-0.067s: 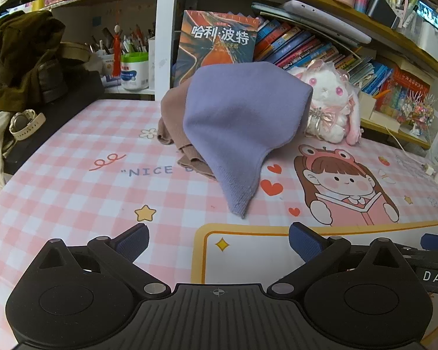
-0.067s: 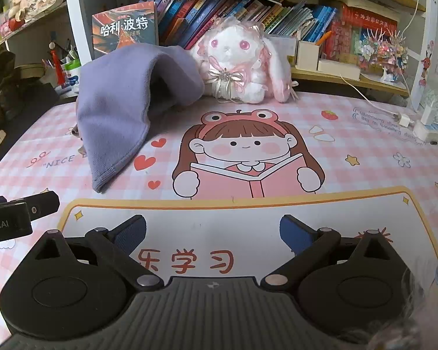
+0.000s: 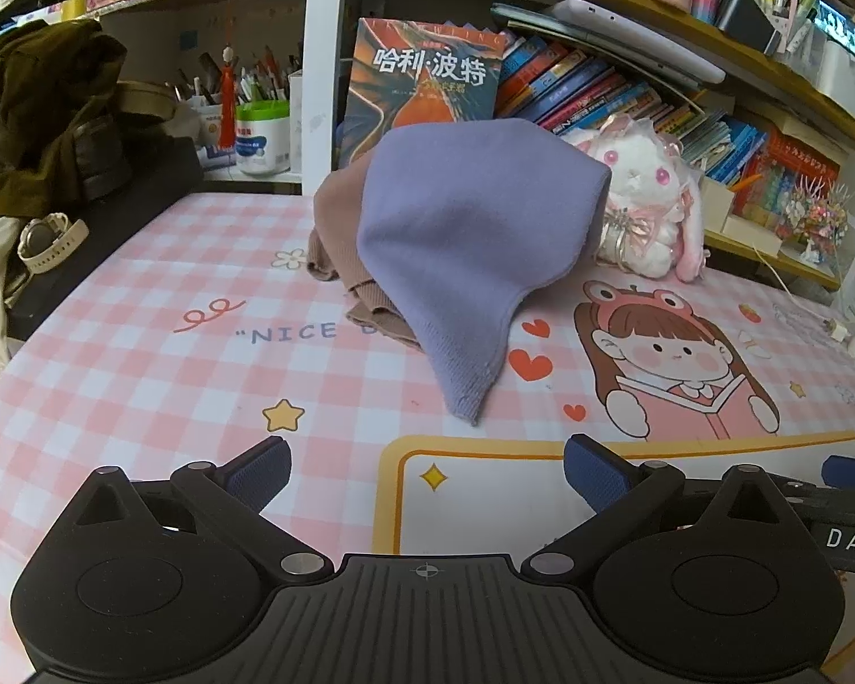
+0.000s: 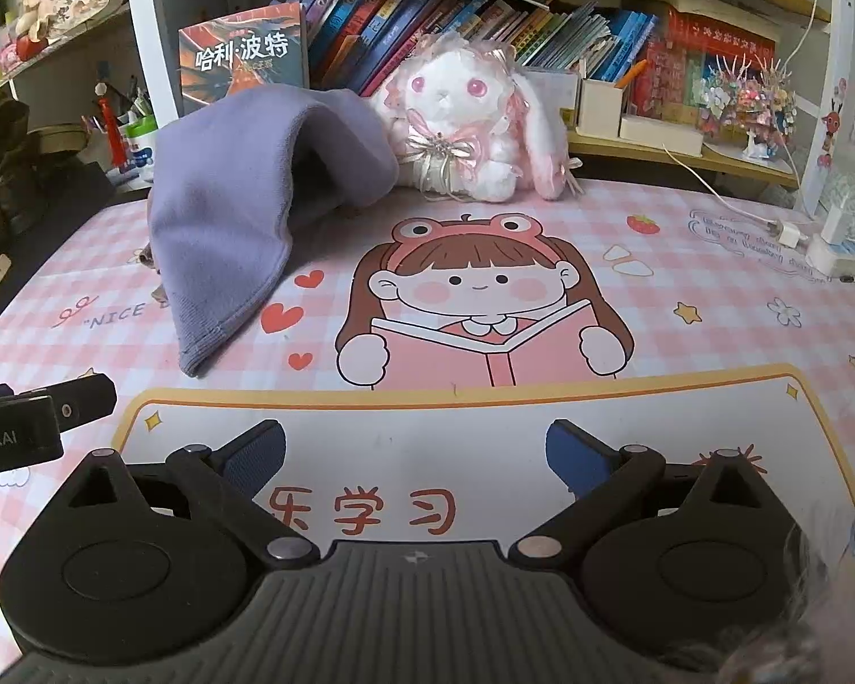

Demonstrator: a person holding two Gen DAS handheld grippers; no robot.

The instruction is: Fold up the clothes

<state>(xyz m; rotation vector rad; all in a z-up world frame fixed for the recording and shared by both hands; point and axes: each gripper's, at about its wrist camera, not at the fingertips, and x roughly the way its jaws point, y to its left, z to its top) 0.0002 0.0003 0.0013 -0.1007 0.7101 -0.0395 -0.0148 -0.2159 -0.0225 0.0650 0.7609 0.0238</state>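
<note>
Left gripper is seen with blue-padded fingers spread wide, nothing held; right gripper likewise spread wide and empty. Both are held low over the pink checked desk mat with a cartoon reading girl, well short of the clothes.

The lavender knit garment is heaped at the mat's back, draped over a brown-pink ribbed garment, one pointed corner trailing forward onto the mat. What props the heap up is hidden under the cloth. The brown-pink garment is shown clearly only in the left view; in the right view just a sliver at the lavender edge is made out.

The white plush rabbit with pink eyes is seen whole in the right view, just beside the lavender garment; whether they touch cannot be told. In the left view it is partly covered. The orange-and-blue book with Chinese title stands behind the heap, lower part hidden.

Only the left view shows a white wristwatch and dark olive clothing. Only the right view shows a white charger and cable.
</note>
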